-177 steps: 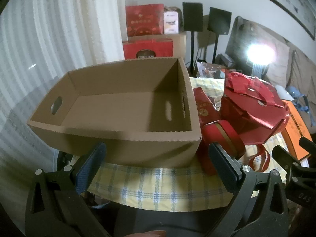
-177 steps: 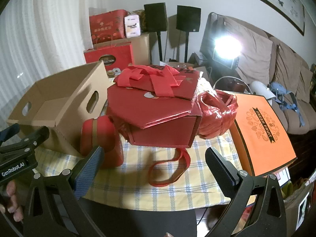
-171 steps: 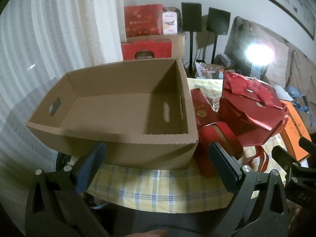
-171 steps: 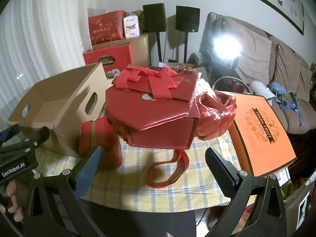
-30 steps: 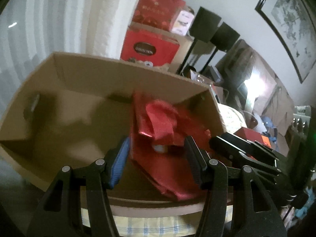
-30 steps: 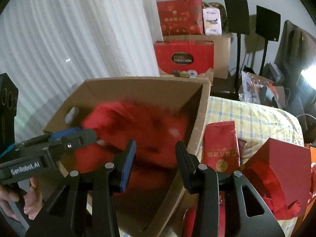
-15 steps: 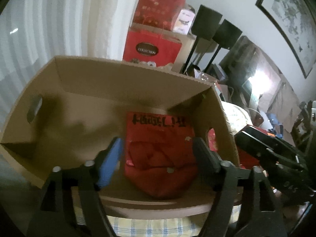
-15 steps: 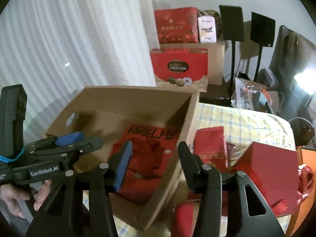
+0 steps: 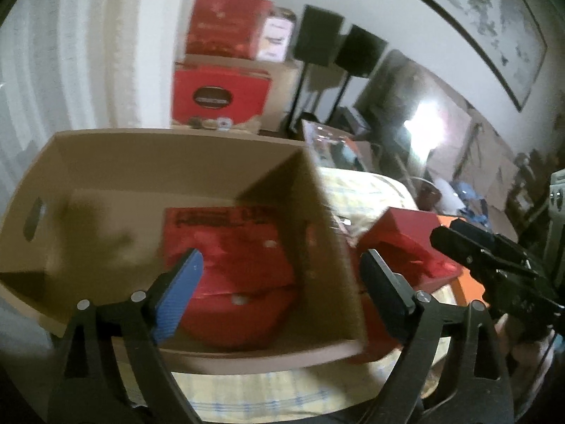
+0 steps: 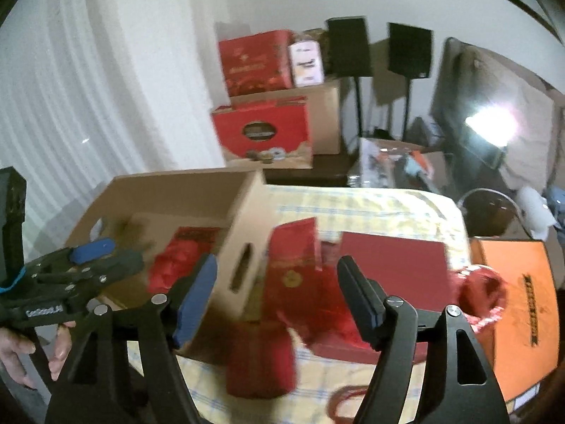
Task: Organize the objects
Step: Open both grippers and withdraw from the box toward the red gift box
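Observation:
The red octagonal gift box [image 9: 229,265] lies inside the open cardboard box [image 9: 176,155], against its right wall. My left gripper [image 9: 280,293] hovers above the box's near rim. Its jaws are opening and grip nothing. In the right wrist view the cardboard box [image 10: 169,190] is at the left, with the gift box [image 10: 183,258] in it. My right gripper [image 10: 279,300] hangs over that box's handle wall and a red pouch [image 10: 293,258]. Its jaws are opening, with nothing held. The left gripper [image 10: 88,265] shows at the far left.
On the checked tablecloth [image 10: 353,205] lie a flat red box [image 10: 392,261], a red round tin [image 10: 261,364], a red ribbon bundle [image 10: 480,289] and an orange box [image 10: 512,300]. Red cartons and speakers stand behind. A hand [image 10: 21,349] holds the left gripper.
Both grippers have let go of the red gift box, which now rests in the cardboard box. Both sets of jaws have spread wider and drawn back, shifting to the right.

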Available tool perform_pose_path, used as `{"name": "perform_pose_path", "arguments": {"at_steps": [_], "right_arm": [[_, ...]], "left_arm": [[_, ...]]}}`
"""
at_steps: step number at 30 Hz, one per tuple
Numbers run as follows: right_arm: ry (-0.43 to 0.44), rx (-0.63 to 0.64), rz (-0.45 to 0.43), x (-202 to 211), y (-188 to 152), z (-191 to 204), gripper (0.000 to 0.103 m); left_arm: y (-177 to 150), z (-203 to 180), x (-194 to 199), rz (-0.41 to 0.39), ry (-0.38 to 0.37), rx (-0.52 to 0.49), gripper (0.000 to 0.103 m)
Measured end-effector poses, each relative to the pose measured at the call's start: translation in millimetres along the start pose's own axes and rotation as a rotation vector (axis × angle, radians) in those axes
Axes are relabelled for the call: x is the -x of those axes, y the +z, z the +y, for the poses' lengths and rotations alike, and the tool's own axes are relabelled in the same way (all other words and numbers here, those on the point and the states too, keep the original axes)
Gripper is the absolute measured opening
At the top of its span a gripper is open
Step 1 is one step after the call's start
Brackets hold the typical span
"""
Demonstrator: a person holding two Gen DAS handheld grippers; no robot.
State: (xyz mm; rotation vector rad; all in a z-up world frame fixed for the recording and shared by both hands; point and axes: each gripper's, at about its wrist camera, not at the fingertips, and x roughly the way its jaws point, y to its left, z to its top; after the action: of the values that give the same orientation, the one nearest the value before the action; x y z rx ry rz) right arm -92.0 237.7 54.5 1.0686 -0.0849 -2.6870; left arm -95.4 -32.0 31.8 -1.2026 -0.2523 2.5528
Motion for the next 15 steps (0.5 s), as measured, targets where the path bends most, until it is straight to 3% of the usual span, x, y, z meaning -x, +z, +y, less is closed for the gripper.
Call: {"name": "perform_pose_path", "arguments": {"at_steps": [5,12,15], "right_arm": [[-0.058,-0.028,-0.016,19.9,-5.1,-28.7,0.077],[-0.119,-0.071,-0.006,37.2,-15.0,-67.6,0.078],[-0.133,-0.089,-0.006,41.6,-18.3,-80.6,0.082]], "left_arm": [[-1.9,-35.3,-6.3,0.027,-0.053,-0.049,0.09],[-6.1,-70.6,-17.0,0.051,-0.067,-0.093,0.09],[-5.5,-82.2,-22.1,0.062,-0.086,-0.093,0.094]]}}
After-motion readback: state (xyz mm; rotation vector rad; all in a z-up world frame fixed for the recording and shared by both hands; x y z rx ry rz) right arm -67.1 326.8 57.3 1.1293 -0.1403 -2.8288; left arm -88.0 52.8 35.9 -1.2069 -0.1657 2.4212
